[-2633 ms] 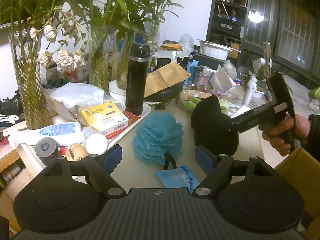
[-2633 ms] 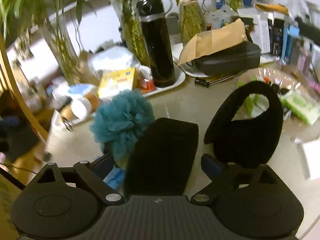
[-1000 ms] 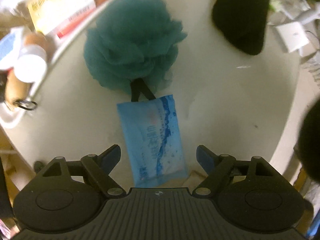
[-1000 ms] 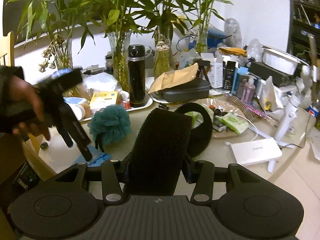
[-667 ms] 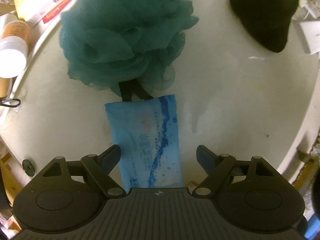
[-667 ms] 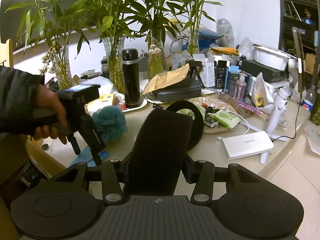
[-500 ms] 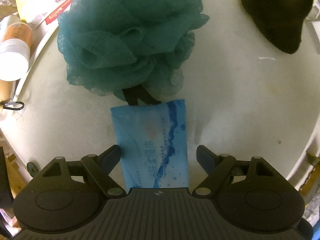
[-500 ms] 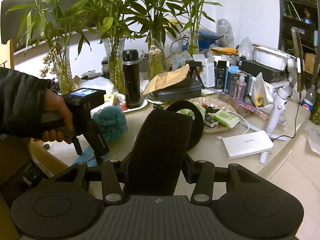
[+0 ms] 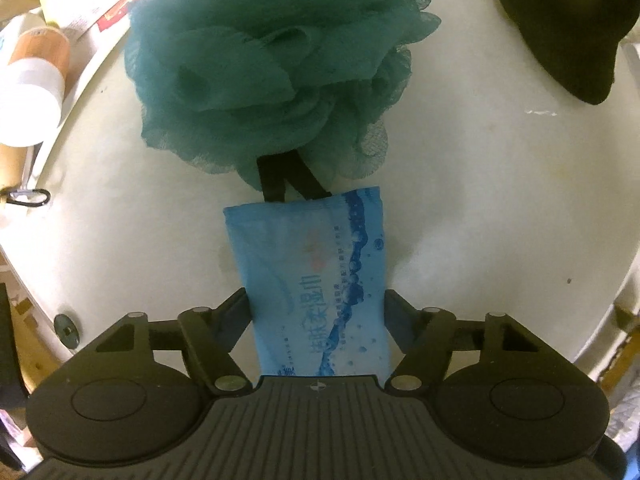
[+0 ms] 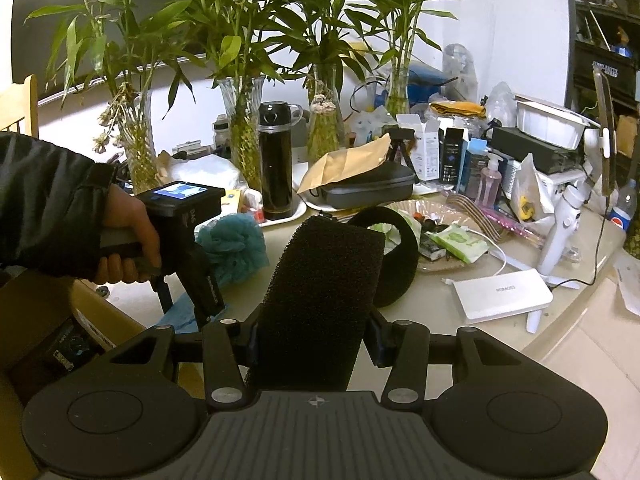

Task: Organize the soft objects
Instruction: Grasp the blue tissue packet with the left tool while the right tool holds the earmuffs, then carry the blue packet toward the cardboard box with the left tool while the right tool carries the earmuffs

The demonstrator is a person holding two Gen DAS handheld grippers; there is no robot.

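Note:
A blue wet-wipes pack (image 9: 316, 276) lies flat on the white table (image 9: 480, 200), just below a teal mesh bath pouf (image 9: 272, 68) whose black loop touches the pack's top edge. My left gripper (image 9: 316, 308) points straight down over the pack. Its jaws are closing, and the pads meet the pack's two long sides. In the right wrist view the left gripper (image 10: 186, 300) stands over the pack (image 10: 180, 316) beside the pouf (image 10: 234, 244). My right gripper (image 10: 312, 340) is shut on a black foam sponge (image 10: 324, 292), held above the table. A black fuzzy ring (image 10: 396, 256) lies behind it.
A white tray (image 9: 80, 80) with boxes and bottles borders the pouf on the left. A black flask (image 10: 275, 160), glass vases of bamboo and a black case crowd the back. A white power bank (image 10: 502, 294) lies right. An open cardboard box (image 10: 100, 320) sits below the table's left edge.
The left gripper has sunk toward the wipes pack and its jaws have narrowed from wide apart to the pack's sides. The right gripper keeps holding the sponge still.

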